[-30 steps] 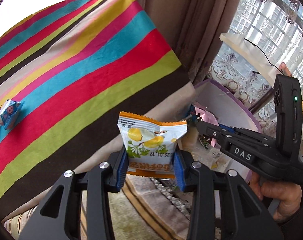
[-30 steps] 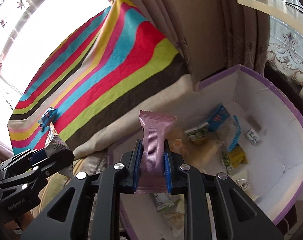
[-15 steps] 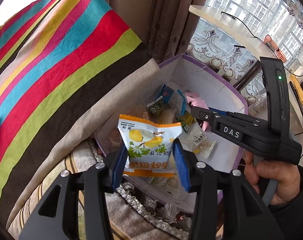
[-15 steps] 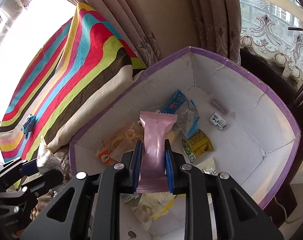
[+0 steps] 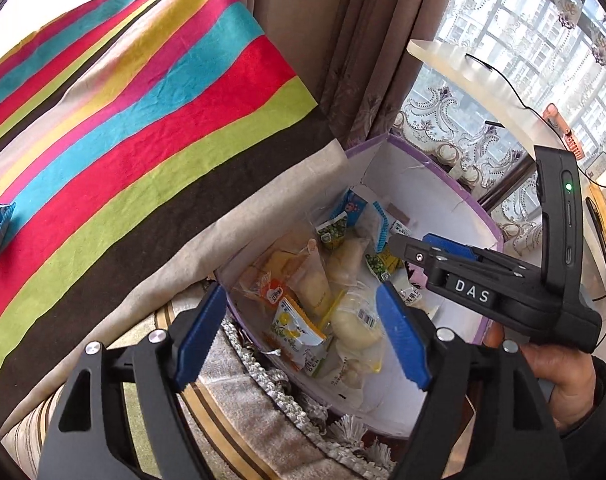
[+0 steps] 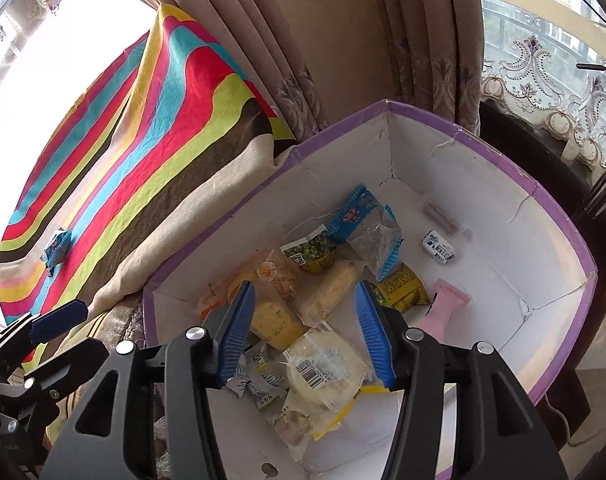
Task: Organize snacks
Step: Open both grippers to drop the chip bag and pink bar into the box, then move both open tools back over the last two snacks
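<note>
both grippers opening, empty, over snack box [image 6: 455, 128]

left gripper [image 5: 301, 330]: tilted downward; jaws opening, nothing between them
right gripper [image 6: 303, 330]: tilted downward; jaws opening, empty
hand [image 5: 559, 376]: grasps right gripper's handle

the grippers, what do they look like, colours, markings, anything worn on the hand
Both are black plastic, each with two triangular cut-out arms tipped by blue ribbed pads and silver screws at the pivots. Seen from the left wrist view, the right gripper carries white "DAS" lettering and an upright black module with a green light. The hand holding it wears a dark sleeve. The left gripper looks the same build.
</note>
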`<action>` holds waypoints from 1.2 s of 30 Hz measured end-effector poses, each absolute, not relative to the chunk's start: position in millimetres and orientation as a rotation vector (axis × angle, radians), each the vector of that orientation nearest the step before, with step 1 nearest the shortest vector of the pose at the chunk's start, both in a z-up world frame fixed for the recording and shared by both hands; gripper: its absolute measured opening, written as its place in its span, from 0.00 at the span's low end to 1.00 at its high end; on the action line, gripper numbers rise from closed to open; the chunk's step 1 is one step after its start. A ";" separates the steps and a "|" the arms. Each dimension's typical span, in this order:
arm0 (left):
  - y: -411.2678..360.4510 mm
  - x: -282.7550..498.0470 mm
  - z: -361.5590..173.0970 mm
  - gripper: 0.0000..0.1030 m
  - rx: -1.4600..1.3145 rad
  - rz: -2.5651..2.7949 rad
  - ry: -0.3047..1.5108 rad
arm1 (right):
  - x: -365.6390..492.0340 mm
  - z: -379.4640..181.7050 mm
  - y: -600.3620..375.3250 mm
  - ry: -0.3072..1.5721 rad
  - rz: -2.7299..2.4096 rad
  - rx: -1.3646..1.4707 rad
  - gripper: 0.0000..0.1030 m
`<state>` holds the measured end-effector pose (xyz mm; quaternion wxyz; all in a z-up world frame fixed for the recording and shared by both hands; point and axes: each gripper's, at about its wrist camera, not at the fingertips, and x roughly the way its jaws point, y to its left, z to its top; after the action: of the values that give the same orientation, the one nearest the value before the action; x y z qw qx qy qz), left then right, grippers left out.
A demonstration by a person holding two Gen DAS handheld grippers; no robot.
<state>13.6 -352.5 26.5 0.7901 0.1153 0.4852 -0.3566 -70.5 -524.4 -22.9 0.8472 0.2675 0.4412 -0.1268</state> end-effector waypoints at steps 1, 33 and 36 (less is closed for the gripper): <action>-349.8 14.9 28.6 0.75 0.243 -0.757 1.035 | -69.3 -20.7 -522.4 0.927 -0.260 0.563 0.51; -140.3 95.4 50.7 0.75 -0.070 -0.257 0.892 | 20.3 30.9 -375.6 0.915 0.077 0.404 0.51; -115.1 102.8 48.4 0.75 -0.109 -0.204 0.895 | 27.1 31.7 -364.6 0.920 0.088 0.391 0.56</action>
<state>102.8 -115.1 48.4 0.8951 -0.0524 0.4317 -0.0985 27.1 -364.6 31.7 0.8766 0.1876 0.4411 0.0423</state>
